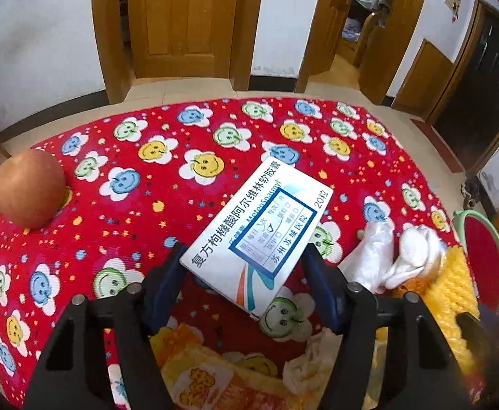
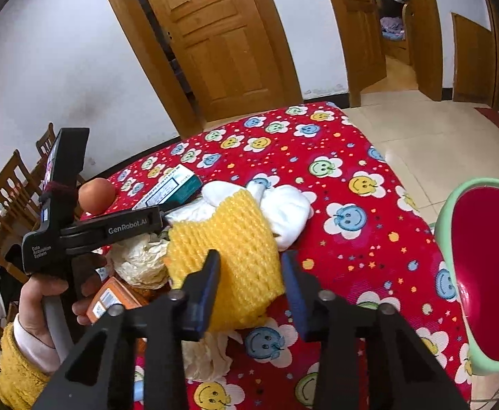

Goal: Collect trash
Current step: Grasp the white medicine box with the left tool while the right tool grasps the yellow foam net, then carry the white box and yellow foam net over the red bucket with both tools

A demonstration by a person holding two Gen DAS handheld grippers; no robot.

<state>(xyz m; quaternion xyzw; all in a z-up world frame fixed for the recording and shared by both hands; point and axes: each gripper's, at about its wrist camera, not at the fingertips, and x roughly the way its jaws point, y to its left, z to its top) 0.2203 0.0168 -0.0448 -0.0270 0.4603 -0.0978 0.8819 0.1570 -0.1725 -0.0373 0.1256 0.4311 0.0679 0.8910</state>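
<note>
A white medicine box (image 1: 256,225) with blue print lies slanted on the red smiley-flower tablecloth (image 1: 130,225). My left gripper (image 1: 243,249) straddles its near end, one dark pad against the box's corner and the other against its long edge. In the right wrist view the box (image 2: 171,189) shows beyond that gripper's arm. My right gripper (image 2: 251,256) is closed on a yellow foam net (image 2: 239,249), which bulges between the two pads. The net (image 1: 454,280) also appears at the right edge of the left wrist view.
An apple (image 1: 29,188) sits at the table's left edge. White cloth (image 2: 283,212), a white plastic bag (image 1: 369,249), crumpled tissue (image 2: 143,259) and an orange packet (image 2: 116,299) lie around the net. A green bin (image 2: 482,273) with a red inside stands right of the table. Wooden chairs (image 2: 7,188) stand left.
</note>
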